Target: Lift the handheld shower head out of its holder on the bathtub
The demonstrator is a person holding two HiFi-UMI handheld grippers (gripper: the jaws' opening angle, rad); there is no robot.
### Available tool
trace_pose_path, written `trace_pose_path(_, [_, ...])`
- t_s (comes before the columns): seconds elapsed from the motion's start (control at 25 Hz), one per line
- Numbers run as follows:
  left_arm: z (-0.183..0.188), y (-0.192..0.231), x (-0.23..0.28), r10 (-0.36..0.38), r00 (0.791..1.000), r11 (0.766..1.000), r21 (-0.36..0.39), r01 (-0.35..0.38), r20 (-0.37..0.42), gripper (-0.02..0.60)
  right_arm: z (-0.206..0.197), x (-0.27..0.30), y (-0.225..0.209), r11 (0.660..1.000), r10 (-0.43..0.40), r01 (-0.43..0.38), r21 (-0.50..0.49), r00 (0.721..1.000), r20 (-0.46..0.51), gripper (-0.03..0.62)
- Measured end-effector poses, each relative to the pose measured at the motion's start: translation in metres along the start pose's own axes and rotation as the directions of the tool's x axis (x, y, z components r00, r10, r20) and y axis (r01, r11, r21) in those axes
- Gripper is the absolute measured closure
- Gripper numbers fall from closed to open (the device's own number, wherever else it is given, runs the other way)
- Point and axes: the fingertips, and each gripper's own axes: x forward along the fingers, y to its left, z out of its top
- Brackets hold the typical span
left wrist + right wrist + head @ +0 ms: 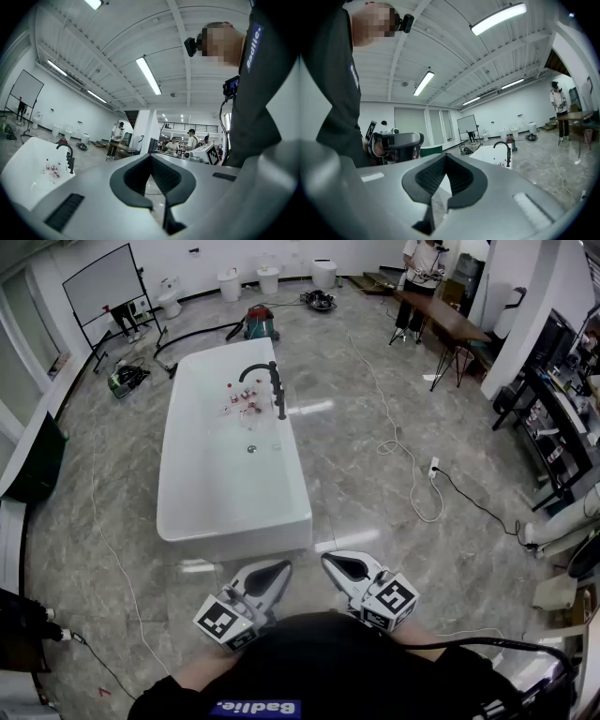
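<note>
A white freestanding bathtub (202, 512) stands on the marble floor ahead of me. On its far right rim are a black arched faucet (255, 371) and the slim black handheld shower head (281, 397), upright in its holder. Both grippers hang low in front of my body, well short of the tub. My left gripper (279, 570) is shut with nothing in it, and so is my right gripper (332, 562). The left gripper view has the tub (26, 176) and faucet (69, 157) far off at the left. In the right gripper view, faucet (504, 152) and tub (487, 157) lie beyond the shut jaws.
Small bottles (242, 395) sit in the tub near the faucet. A red and teal vacuum (261, 322) stands behind the tub, with a whiteboard (103, 282) at back left. White cable (403, 460) and a power strip (433, 467) lie to the right. Tables and a person (422, 263) stand at back right.
</note>
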Motion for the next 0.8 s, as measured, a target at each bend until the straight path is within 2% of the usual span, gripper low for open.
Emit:
trace_pose_path(0.36, [-0.001, 0.005, -0.001, 0.005, 1.000, 1.000, -0.003, -0.005, -0.001, 0.591, -0.008, 0.005, 0.002, 0.999, 0.042, -0.042, 0.001, 0.999, 0.019, 0.594])
trace_pose_path(0.56, [0.000, 0.006, 0.005, 0.021, 1.000, 1.000, -0.007, -0.021, 0.001, 0.591, 0.006, 0.006, -0.004, 0.997, 0.043, -0.046, 0.055, 0.997, 0.058, 0.592])
trace_pose_path(0.8, [-0.001, 0.003, 0.023, 0.058, 0.998, 0.998, 0.010, -0.058, 0.019, 0.591, -0.001, -0.001, -0.023, 0.995, 0.089, -0.090, 0.034, 0.995, 0.042, 0.592])
